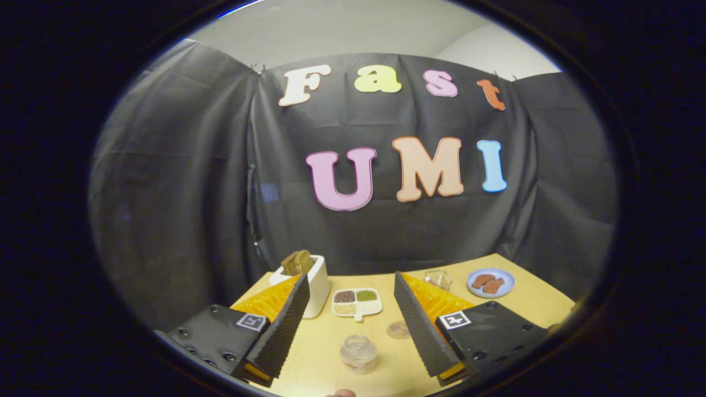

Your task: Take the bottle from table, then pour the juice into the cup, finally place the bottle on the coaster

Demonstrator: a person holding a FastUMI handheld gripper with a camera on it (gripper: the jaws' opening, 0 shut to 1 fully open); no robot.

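Observation:
A small clear bottle (358, 354) with a pale cap stands upright on the wooden table (529, 309), low between my two fingers and apart from both. My gripper (351, 277) hangs above the table, open wide, with nothing held. A round see-through coaster (398, 330) lies just right of the bottle, close to the inner face of the right finger. The clear cup (438, 279) stands farther back, past the right finger's tip.
A white toaster (315, 286) with bread in it stands behind the left fingertip. A white divided dish (357, 302) of grains lies beyond the bottle. A blue plate (490, 282) with brown pieces sits at the back right. Black cloth walls close the table's far side.

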